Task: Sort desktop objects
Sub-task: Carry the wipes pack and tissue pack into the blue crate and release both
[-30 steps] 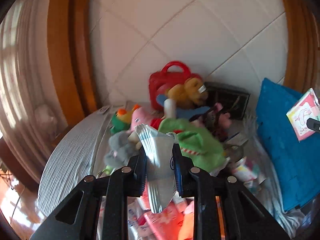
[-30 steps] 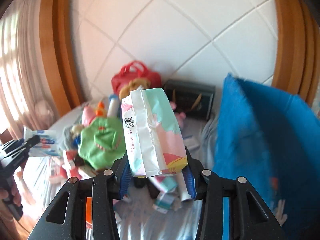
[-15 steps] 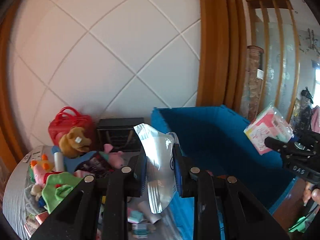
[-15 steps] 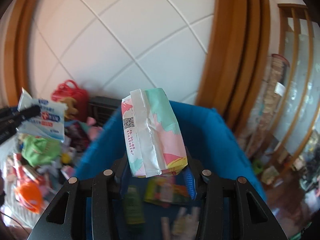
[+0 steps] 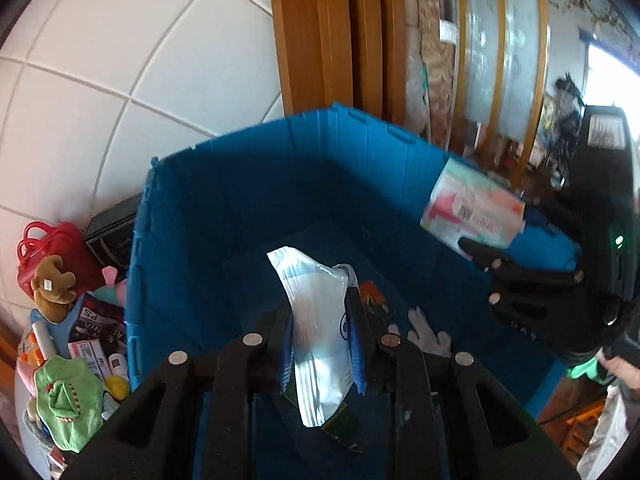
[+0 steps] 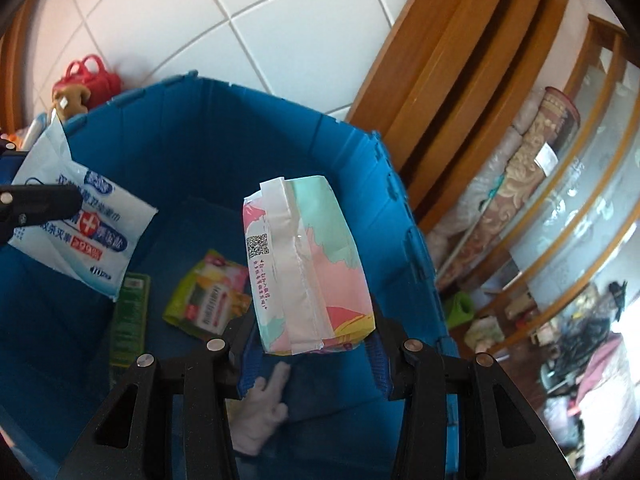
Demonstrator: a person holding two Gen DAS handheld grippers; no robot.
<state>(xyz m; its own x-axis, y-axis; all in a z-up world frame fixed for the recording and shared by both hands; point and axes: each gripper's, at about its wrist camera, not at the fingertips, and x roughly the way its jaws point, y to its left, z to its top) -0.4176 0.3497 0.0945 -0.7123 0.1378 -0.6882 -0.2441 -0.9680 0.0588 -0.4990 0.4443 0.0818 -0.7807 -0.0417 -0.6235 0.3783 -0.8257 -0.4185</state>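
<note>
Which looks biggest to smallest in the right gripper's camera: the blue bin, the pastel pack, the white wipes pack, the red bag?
1. Blue bin, filling much of the view.
2. Pastel pack, though it sits nearest the lens, which enlarges it.
3. White wipes pack, similar in apparent size, so this order is unsure.
4. Red bag, far off.

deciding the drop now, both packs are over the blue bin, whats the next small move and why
Probably open the right gripper: its pastel tissue pack hangs inside the blue bin, above the items lying there. The left gripper could release its wipes pack likewise.
</note>
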